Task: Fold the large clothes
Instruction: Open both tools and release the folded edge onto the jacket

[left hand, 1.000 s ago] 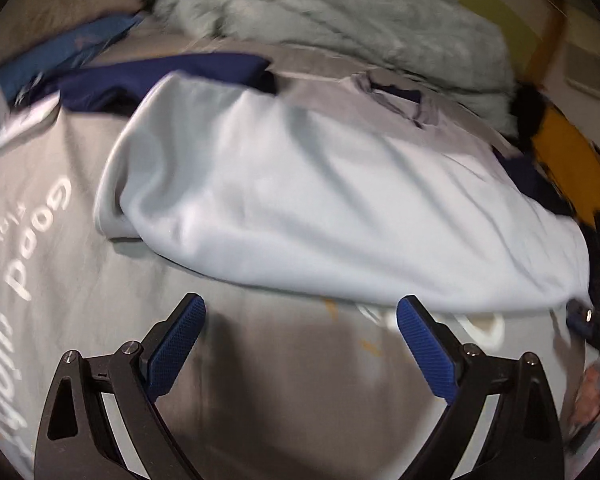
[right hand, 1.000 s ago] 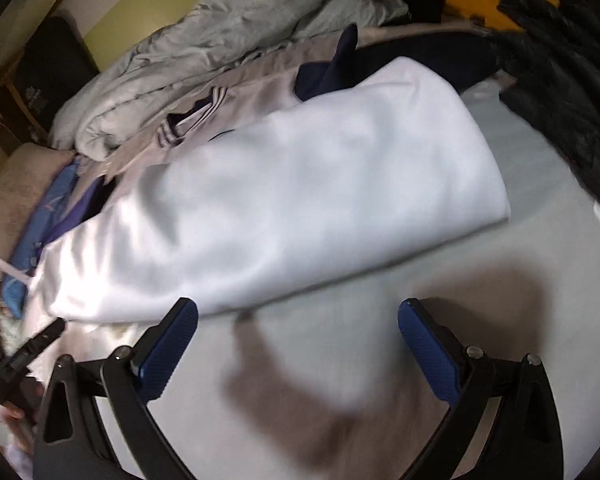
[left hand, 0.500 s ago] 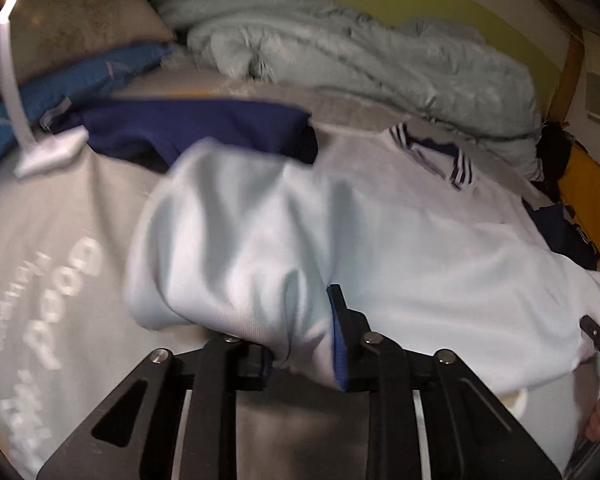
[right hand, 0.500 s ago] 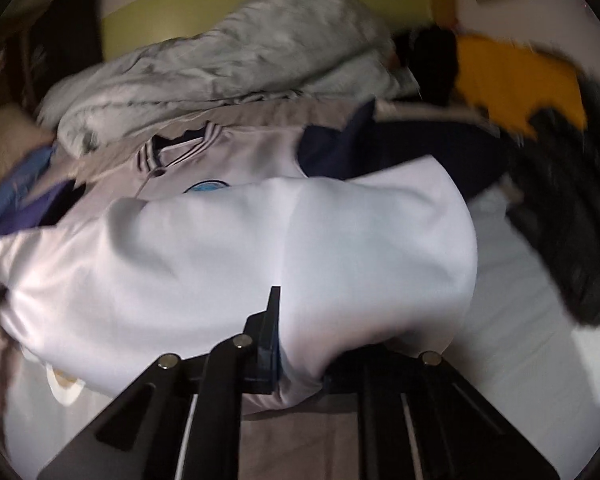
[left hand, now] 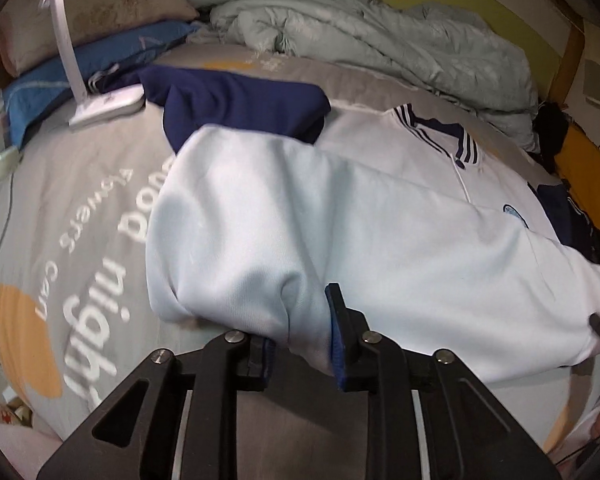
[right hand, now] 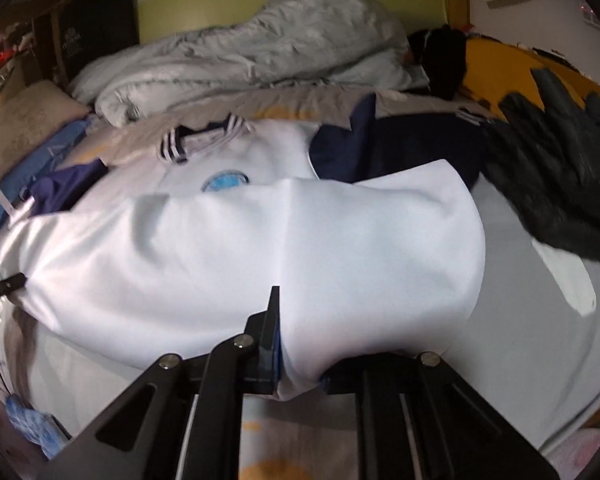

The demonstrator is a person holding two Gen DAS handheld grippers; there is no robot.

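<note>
Left wrist view has the left gripper (left hand: 300, 340) pinched on the near hem of the white jacket (left hand: 380, 216), with a bunched fold of cloth squeezed between the blue pads (left hand: 336, 344) after the jaws just closed on it. That jacket is a big white zip-up with navy sleeves, a navy-and-white striped collar (left hand: 440, 136) and a small round blue badge (left hand: 514, 212) on the chest, and it's spread out straight ahead of the gripper on a grey bedspread (left hand: 80, 200) with white lettering. Its bottom part is doubled up toward the collar, so the front edge looks puffy and rounded. Over in the right wrist view, the right gripper (right hand: 296, 364) is clamped on the same hem too, having just closed, white fabric bulging up out of the jaws. Past the jacket there's a crumpled pale quilt (right hand: 260, 52), and off to the right of that gripper a black coat (right hand: 560, 176).
</note>
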